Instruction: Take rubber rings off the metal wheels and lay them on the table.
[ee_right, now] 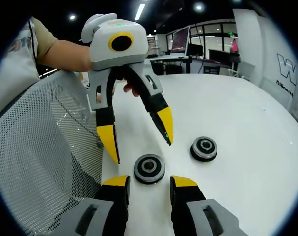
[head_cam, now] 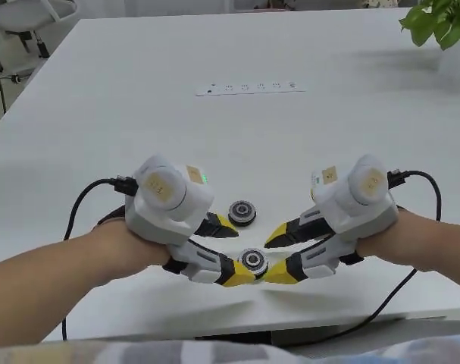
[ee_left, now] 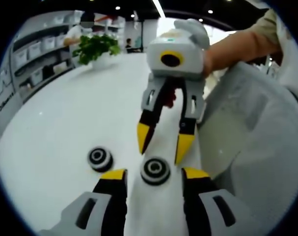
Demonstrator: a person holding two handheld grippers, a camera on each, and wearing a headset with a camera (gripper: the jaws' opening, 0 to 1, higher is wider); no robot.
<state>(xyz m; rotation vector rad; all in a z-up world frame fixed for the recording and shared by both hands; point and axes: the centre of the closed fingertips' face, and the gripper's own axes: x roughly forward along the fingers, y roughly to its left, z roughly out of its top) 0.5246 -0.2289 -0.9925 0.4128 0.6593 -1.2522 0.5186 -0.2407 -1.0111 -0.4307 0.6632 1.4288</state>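
Note:
Two small metal wheels with black rubber rings lie on the white table near its front edge. The near wheel lies between the lower fingertips of both grippers, which face each other. The far wheel lies a little behind it, untouched. My left gripper is open, its jaws either side of the near wheel, with the far wheel off to the left. My right gripper is open too, and the near wheel sits just ahead of its yellow tips. The far wheel lies to the right there.
A white power strip lies at mid-table. A green plant stands at the far right corner. Black cables trail from both grippers across the table's front edge. A mesh chair back is close beside the table.

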